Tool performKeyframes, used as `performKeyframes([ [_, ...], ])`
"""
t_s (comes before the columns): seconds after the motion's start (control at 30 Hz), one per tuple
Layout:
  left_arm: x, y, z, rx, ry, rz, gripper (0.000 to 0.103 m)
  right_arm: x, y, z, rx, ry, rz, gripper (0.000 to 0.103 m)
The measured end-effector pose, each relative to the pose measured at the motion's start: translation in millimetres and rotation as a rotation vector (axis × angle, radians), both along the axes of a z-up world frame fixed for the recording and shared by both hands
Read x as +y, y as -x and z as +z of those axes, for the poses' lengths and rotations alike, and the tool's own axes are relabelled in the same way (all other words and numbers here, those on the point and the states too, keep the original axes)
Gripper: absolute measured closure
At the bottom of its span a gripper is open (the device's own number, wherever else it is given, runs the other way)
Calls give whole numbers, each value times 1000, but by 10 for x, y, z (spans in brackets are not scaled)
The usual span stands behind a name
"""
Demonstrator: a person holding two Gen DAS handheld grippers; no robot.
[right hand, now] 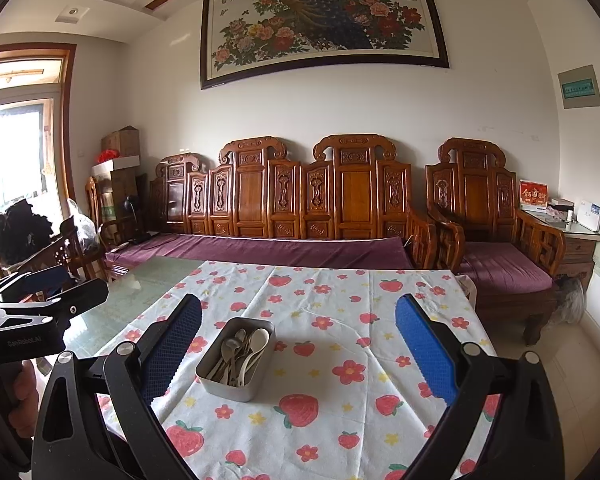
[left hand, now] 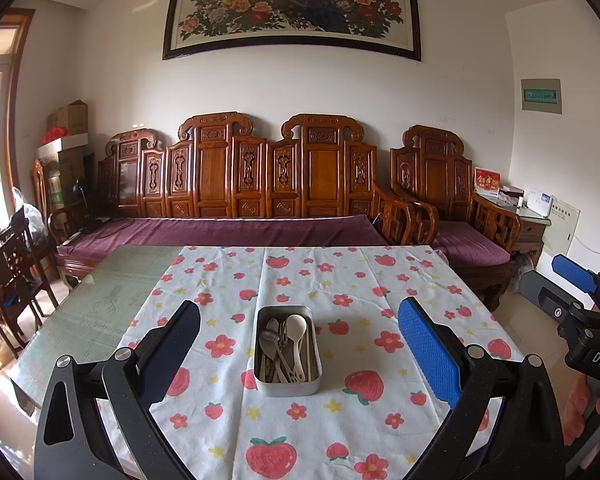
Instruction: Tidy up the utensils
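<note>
Both tongs, left (left hand: 300, 354) and right (right hand: 298, 354), hover spread and empty above the table (left hand: 340, 280). Ahead between the fingers, a metal tin (left hand: 287, 388) holds the spoons (left hand: 296, 336) and other utensils together, bowls pointing away.

Inside the metal tin (left hand: 287, 388), the utensils (left hand: 284, 350) overlap so much that their number and kinds cannot be told apart; only a pale spoon (left hand: 296, 326) reads clearly. The tin's near wall hides their lower ends. The right gripper (left hand: 580, 280) is cut off by the left wrist view's edge, and a hand (left hand: 588, 412) shows only partly there.
</note>
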State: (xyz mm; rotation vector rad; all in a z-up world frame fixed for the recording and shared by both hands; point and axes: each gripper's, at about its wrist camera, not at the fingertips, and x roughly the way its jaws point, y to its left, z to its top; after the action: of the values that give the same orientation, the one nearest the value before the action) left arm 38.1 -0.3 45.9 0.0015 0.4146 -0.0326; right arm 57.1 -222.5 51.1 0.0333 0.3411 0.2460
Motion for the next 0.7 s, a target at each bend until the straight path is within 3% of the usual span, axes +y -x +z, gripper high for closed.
performKeyframes([
  [0.7,-14,-18,-4,0,4,-1,7,4,3,6,-2,3,2,5],
])
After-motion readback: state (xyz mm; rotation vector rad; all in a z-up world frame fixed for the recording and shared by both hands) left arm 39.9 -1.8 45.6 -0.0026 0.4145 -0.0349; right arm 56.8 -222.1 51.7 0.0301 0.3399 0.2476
